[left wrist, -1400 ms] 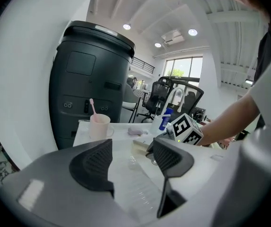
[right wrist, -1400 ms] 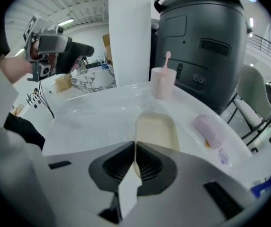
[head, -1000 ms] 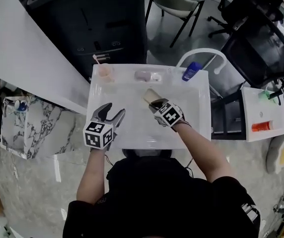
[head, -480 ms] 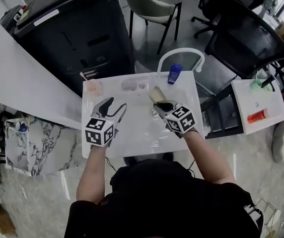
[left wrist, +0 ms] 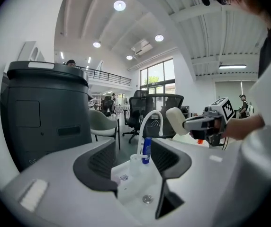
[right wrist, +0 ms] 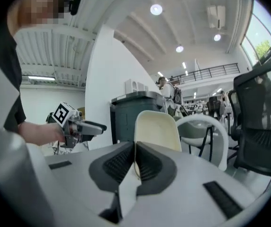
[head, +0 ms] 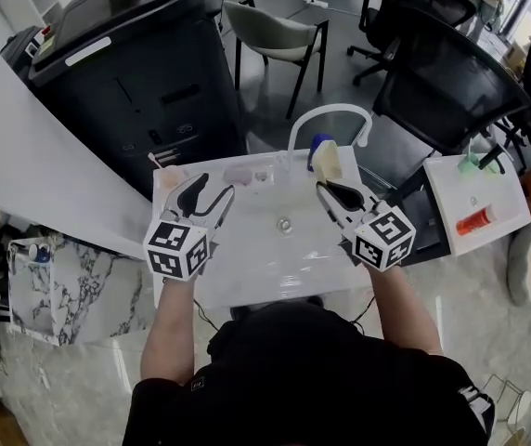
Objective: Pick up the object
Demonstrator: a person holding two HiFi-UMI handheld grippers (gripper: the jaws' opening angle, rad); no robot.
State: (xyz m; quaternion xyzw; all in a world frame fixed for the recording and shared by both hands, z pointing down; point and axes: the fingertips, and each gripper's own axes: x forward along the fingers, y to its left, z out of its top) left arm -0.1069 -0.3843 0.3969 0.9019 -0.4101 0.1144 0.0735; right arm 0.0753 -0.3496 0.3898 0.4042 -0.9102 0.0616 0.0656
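Head view: at 3 o'clock, the right gripper [head: 325, 190] pinches a cream rounded slab [head: 327, 160] above the white moulded sink [head: 247, 284]. At 9 o'clock is the left gripper [head: 210, 190].

Left gripper view: jaws spread and just narrowing, nothing between them; slab at 3 o'clock.

Right gripper view: jaws pressed onto the slab's lower edge.

Looking down on a white washbasin top [head: 247, 282], standing on a glossy pale floor [head: 80, 370]. Carrying an arched white tap [head: 330, 111] at the back rim, with a blue bottle [head: 318, 143] standing upright just beside it. Holding a pinkish cup [head: 171, 177] with a thin stick in it at the back left corner, and a small clear container [head: 247, 173] between cup and bottle. Showing a round drain [head: 284, 223] in the middle of the bowl.
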